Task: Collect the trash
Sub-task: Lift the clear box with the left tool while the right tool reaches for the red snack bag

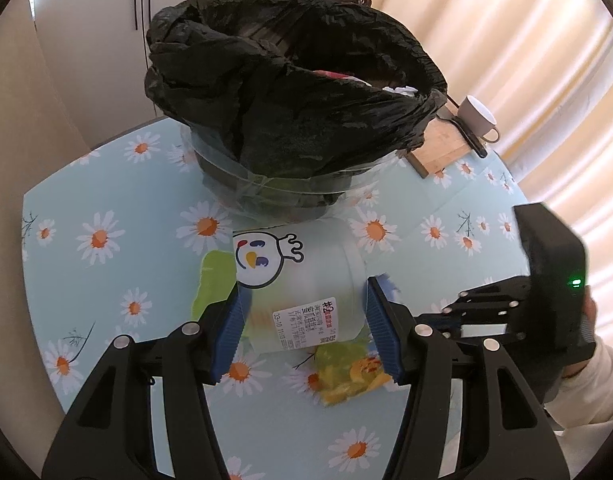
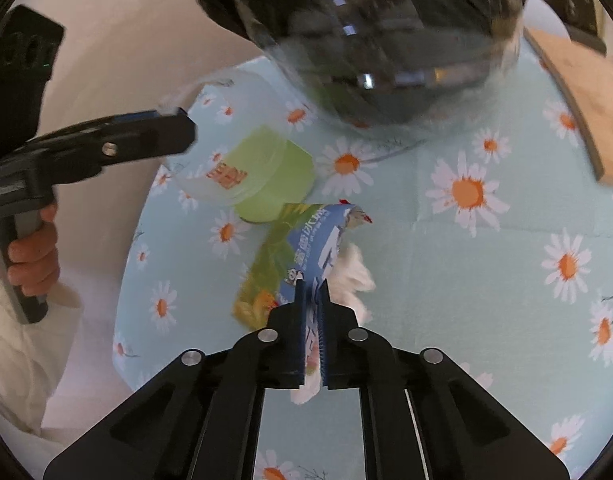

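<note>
A clear bin with a black trash bag (image 1: 290, 92) stands on the daisy-print table; it also shows blurred in the right wrist view (image 2: 386, 52). My left gripper (image 1: 302, 316) is shut on a clear plastic cup (image 1: 306, 280) with a cartoon face and a label, held on its side in front of the bin. My right gripper (image 2: 314, 320) is shut on a blue and green snack wrapper (image 2: 302, 248), with a crumpled white tissue (image 2: 352, 276) beside it. A green lid (image 2: 266, 172) lies on the table behind the wrapper. The left gripper (image 2: 174, 132) shows at the left of the right wrist view.
A wooden board (image 1: 442, 144) lies at the table's back right with a white mug (image 1: 478, 118) and a black utensil (image 1: 468, 136) on it. Cream curtains hang at the right. The table (image 1: 106, 280) edge curves along the left.
</note>
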`<state>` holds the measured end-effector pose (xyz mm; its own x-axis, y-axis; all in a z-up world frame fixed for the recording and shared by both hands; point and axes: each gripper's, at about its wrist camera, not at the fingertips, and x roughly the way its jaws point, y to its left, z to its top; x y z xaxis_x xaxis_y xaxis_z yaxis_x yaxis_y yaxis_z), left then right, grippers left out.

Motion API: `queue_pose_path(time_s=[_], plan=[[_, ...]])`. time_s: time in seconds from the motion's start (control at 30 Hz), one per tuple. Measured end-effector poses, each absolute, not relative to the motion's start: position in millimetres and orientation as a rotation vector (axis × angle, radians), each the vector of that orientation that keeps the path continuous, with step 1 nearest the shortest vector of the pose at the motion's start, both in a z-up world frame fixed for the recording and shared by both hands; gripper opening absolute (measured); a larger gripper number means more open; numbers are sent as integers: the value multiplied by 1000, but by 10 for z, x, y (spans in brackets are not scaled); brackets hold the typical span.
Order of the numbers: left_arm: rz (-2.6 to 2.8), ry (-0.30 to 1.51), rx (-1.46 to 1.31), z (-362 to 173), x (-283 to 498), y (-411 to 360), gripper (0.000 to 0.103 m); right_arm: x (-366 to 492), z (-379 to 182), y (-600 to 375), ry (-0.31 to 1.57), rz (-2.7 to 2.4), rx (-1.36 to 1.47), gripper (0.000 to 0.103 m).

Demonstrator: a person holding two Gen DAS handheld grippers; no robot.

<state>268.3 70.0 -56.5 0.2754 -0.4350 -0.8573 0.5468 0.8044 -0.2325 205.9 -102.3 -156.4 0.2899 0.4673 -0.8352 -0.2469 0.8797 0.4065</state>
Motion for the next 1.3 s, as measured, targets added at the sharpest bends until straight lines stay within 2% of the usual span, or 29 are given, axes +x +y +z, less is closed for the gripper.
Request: queue_pose_path(time_s=[0.77,1.3], plan=[[-503,1070,38,-206,2392,812,58,1988,-417,-1526,1024,496,-20,1],[-341,1073,-4,-40,2128,681,58,2127,-150,-2003,967,568,-75,1]])
